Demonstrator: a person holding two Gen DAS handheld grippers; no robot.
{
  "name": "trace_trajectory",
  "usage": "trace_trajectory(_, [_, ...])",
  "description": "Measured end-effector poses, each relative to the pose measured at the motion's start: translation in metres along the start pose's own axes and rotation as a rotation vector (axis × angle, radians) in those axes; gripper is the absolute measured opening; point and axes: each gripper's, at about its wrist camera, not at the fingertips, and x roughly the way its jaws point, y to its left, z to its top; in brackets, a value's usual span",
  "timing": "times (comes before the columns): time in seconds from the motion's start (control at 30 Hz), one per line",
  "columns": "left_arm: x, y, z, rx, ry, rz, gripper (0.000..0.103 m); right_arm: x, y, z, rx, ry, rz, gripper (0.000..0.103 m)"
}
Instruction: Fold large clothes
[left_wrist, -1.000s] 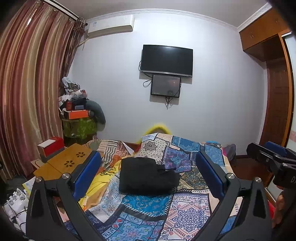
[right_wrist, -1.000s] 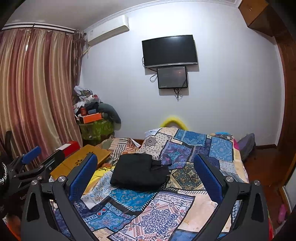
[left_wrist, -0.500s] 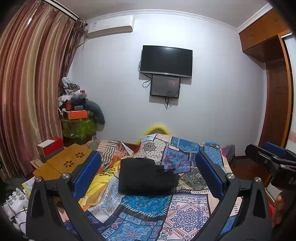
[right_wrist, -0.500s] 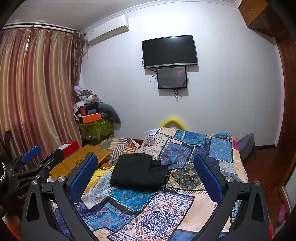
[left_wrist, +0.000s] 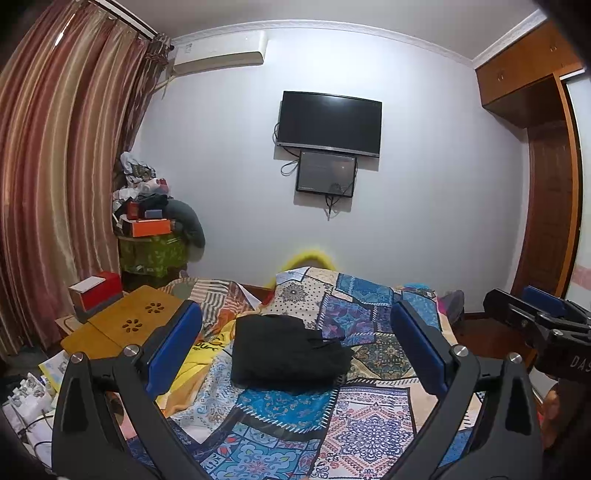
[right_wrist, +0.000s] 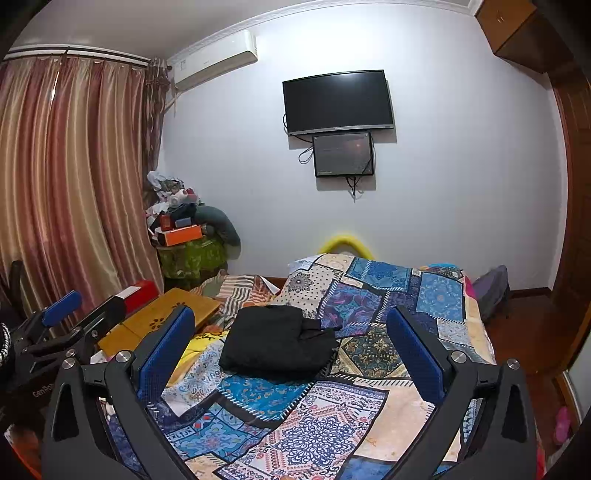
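A tan wooden lap desk (left_wrist: 125, 325) sits at the left. The left gripper (left_wrist: 295, 354) and right gripper (right_wrist: 291, 350) hang with fingers spread, empty, above the folded black garment (left_wrist: 288, 350) lying on the blue patchwork bedspread (left_wrist: 369, 424).

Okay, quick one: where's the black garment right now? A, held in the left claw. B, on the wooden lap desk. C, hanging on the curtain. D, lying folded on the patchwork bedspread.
D: the black garment lies folded on the patchwork bedspread, with both claws open and apart from it.
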Motion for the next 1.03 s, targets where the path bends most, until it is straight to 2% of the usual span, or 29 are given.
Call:
trace_trajectory(0.23, [0.0018,0.0,0.0,-0.013,0.019,-0.032,0.102,0.001,-0.0009,0.001,0.0,0.003,-0.002,0.103])
trace_trajectory(1.03, [-0.0034,-0.0048,-0.0039,0.006,0.01,-0.019,0.102,0.006,0.0051,-0.0032,0.001,0.019,-0.014,0.103])
